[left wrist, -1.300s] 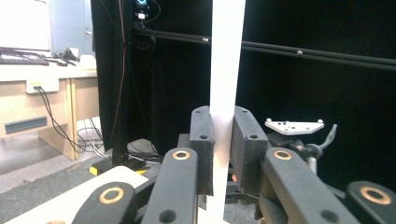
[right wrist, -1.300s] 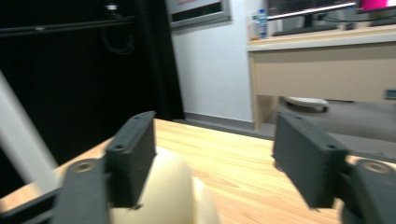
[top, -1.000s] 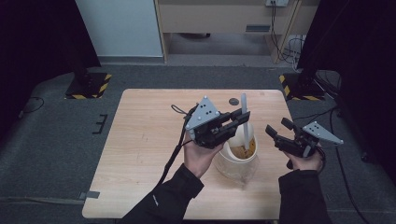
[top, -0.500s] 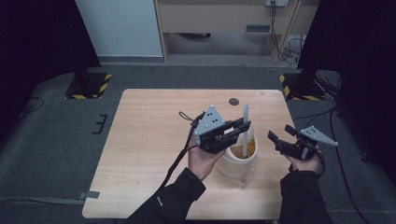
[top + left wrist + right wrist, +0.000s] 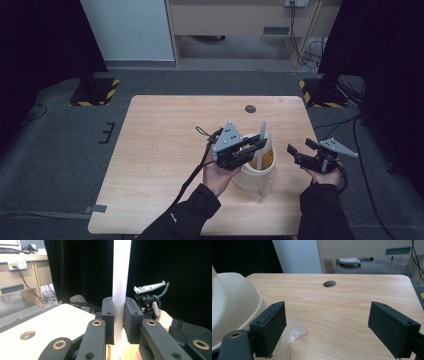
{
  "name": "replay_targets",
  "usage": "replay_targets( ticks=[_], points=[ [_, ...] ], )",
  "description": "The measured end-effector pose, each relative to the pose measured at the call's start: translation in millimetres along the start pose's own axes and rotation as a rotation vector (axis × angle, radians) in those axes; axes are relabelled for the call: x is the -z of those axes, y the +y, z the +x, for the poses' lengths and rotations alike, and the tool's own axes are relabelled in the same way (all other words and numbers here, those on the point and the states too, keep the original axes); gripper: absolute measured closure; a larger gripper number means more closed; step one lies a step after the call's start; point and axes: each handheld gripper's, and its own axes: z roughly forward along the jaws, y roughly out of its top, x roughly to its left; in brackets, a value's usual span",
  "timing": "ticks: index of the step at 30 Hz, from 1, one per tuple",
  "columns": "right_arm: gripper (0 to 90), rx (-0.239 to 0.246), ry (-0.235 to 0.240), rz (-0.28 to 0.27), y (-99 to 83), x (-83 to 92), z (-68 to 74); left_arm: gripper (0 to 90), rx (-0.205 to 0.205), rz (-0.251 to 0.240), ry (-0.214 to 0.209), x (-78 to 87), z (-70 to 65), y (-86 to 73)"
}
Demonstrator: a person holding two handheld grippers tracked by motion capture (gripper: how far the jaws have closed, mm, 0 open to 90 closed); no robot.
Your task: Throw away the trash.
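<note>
A cream bowl (image 5: 259,169) with yellow-brown contents stands on the wooden table (image 5: 165,135), right of centre. A flat white stick (image 5: 262,134) stands upright in it. My left gripper (image 5: 256,146) is shut on that stick, and in the left gripper view both pads clamp the stick (image 5: 121,270) at mid-height. My right gripper (image 5: 299,148) hovers just right of the bowl. Its jaws stand wide apart and have just been opening, with nothing between them (image 5: 327,315). The bowl's cream wall (image 5: 232,302) is at the left in the right gripper view.
Crumpled clear plastic (image 5: 255,186) lies under and in front of the bowl, also as plastic (image 5: 295,332) by my right gripper's left pad. A round cable hole (image 5: 250,108) sits near the table's far edge. Cables and a desk stand behind the table.
Both hands have sunk toward the table. The left gripper has carried the white stick down into the bowl. The right gripper has dropped lower beside the bowl.
</note>
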Motion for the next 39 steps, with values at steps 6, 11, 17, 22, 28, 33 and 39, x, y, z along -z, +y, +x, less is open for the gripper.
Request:
replay_targets(
  ticks=[6,11,17,22,28,33,39],
  points=[
    [13.6,-0.006,-0.006,0.027,-3.3,-2.6,-1.5,79.3,0.007,0.022,-0.01,-4.8,-1.8,-11.5],
    [13.4,-0.007,-0.01,0.036,-4.5,-3.3,-2.1,79.3,0.014,0.054,-0.011,-9.6,-2.5,-22.4],
    [13.2,-0.004,-0.011,0.048,-6.0,-4.6,-2.7,79.2,0.013,0.088,-0.011,-13.1,-2.8,-31.8],
    [13.1,-0.004,-0.013,0.053,-6.4,-5.2,-3.0,78.9,0.018,0.109,-0.009,-13.0,-2.6,-38.5],
    [12.9,-0.003,-0.013,0.058,-6.7,-5.7,-3.0,75.9,0.03,0.122,-0.007,-7.6,-1.2,-43.9],
    [12.9,0.0,-0.013,0.064,-7.1,-6.5,-3.1,70.6,0.032,0.131,0.0,0.8,-0.3,-45.6],
    [12.7,-0.001,-0.015,0.065,-7.2,-6.5,-2.5,66.0,0.027,0.14,0.025,16.2,2.2,-46.2]
  ],
)
